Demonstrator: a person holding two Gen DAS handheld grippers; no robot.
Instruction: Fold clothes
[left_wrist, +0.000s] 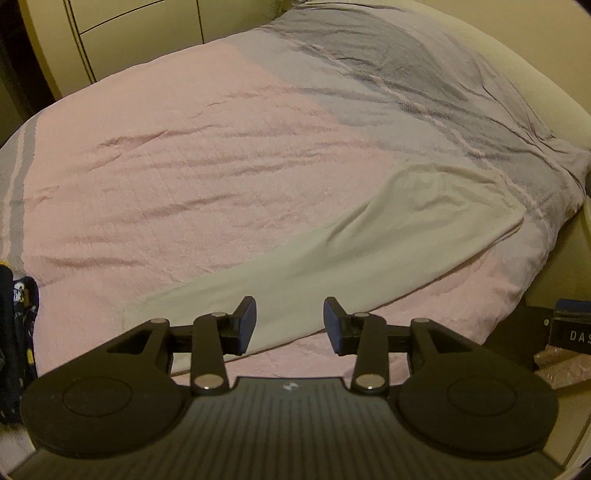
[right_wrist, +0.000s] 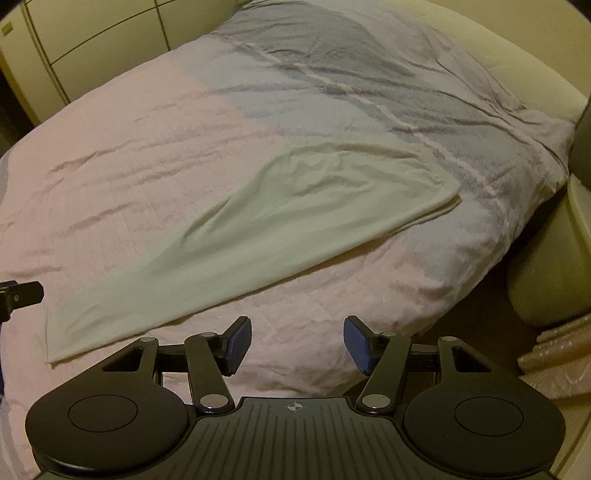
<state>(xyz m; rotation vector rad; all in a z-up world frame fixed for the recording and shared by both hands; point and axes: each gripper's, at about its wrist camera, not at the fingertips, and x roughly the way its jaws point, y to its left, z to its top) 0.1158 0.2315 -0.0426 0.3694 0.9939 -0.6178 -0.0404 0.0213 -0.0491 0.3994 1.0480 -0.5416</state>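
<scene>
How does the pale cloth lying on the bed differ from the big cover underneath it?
The pale cloth is one plain whitish colour; the bed cover is pink at the near end and grey with thin pale stripes farther off. The cloth is much smaller, a long strip lying slantwise, while the cover spans the whole bed. The cloth lies on top; the cover is beneath it. Both are wrinkled and lie flat, and neither is held: the left tongs and right tongs are open.

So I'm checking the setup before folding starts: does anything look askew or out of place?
Nothing is damaged or spilled. The pale garment lies diagonally across the pink and grey bedspread, rumpled toward its far end rather than flat. Both the left gripper and right gripper are open, holding nothing.
</scene>
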